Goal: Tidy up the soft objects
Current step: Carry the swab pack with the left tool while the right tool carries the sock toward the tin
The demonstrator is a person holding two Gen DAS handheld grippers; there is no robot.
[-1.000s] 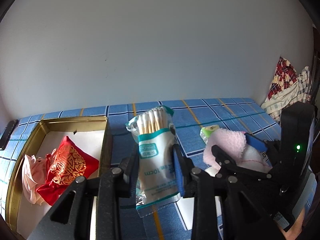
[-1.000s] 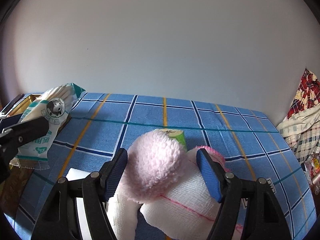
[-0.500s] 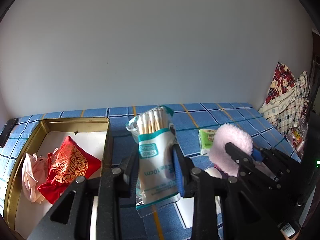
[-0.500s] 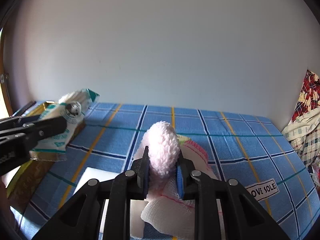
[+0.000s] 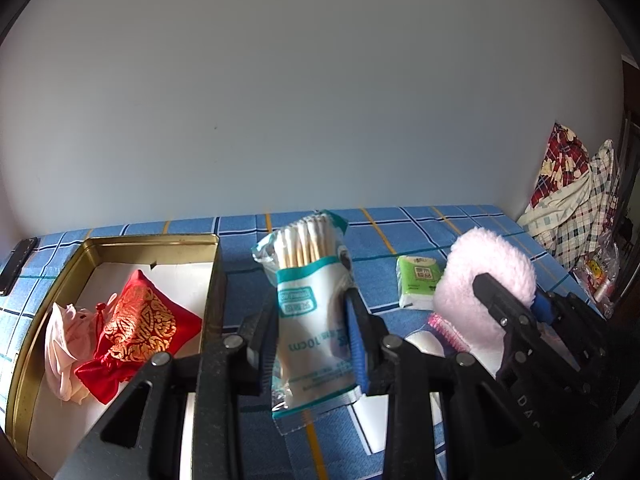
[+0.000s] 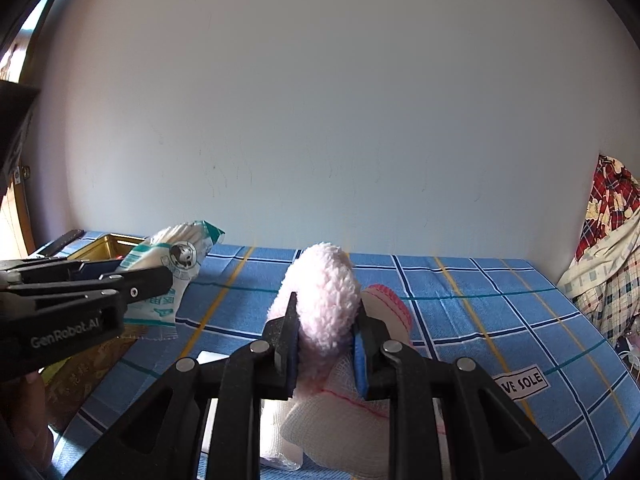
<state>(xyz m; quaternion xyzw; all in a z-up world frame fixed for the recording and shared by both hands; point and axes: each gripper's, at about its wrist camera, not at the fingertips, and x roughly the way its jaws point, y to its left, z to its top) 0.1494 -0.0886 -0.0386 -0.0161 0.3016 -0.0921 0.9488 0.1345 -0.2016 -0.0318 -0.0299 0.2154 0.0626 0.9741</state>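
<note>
My left gripper (image 5: 312, 344) is shut on a bag of cotton swabs (image 5: 310, 300) and holds it upright above the blue checked cloth, just right of a gold tin (image 5: 218, 272). The tin holds a red pouch (image 5: 136, 328) and a pale pink cloth (image 5: 64, 340). My right gripper (image 6: 326, 344) is shut on a fluffy pink puff (image 6: 324, 300), lifted over white gauze (image 6: 340, 424) with a pink edge. The puff (image 5: 484, 288) and the right gripper show at the right of the left wrist view. The swab bag (image 6: 168, 276) shows at the left of the right wrist view.
A green tissue pack (image 5: 418, 286) lies on the cloth between the two grippers. A white pad (image 6: 212, 360) lies under the gauze. A "SOLE" label (image 6: 520, 384) lies at the right. Checked clothes (image 5: 576, 204) are piled at the far right, and a wall stands behind.
My right gripper has closed on the pink puff and lifted it off the gauze. My left gripper has kept its hold on the swab bag, rising slightly.
</note>
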